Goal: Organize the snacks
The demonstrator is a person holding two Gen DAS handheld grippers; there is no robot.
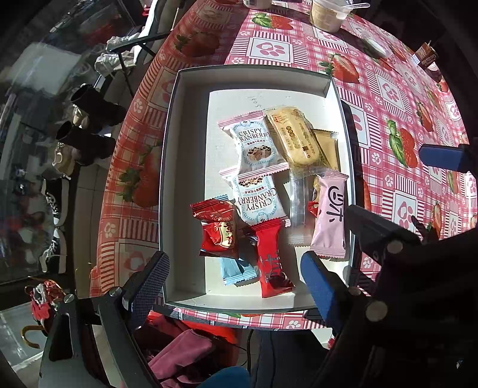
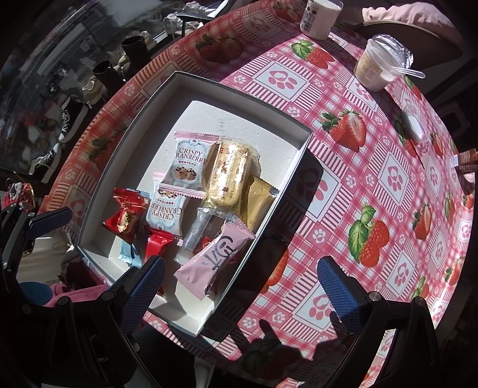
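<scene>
A white shallow box [image 1: 185, 119] [image 2: 125, 161] sits on the strawberry tablecloth [image 1: 385, 89] [image 2: 373, 167] and holds several wrapped snacks. Among them are two Crispy Cranberry packets [image 1: 254, 146] [image 2: 188, 161], a yellow cake packet [image 1: 295, 137] [image 2: 230, 176], a tan packet [image 2: 258, 206], a pink packet [image 1: 330, 215] [image 2: 213, 259], a clear packet [image 1: 298, 206], red packets [image 1: 270, 256] [image 2: 125, 218] and a light-blue one [image 1: 236, 270]. My left gripper [image 1: 234, 286] hovers open over the box's near end, holding nothing. My right gripper [image 2: 242, 291] is open above the box's right rim, also holding nothing.
A plastic cup with a spoon [image 1: 328, 15] [image 2: 379, 65], a white bottle [image 2: 319, 18], a clear lid [image 2: 415, 125] and a small brown carton [image 1: 427, 56] stand at the table's far side. Shoes [image 1: 53, 209] lie on the floor left of the table. Pink cloth [image 1: 185, 346] lies below the near edge.
</scene>
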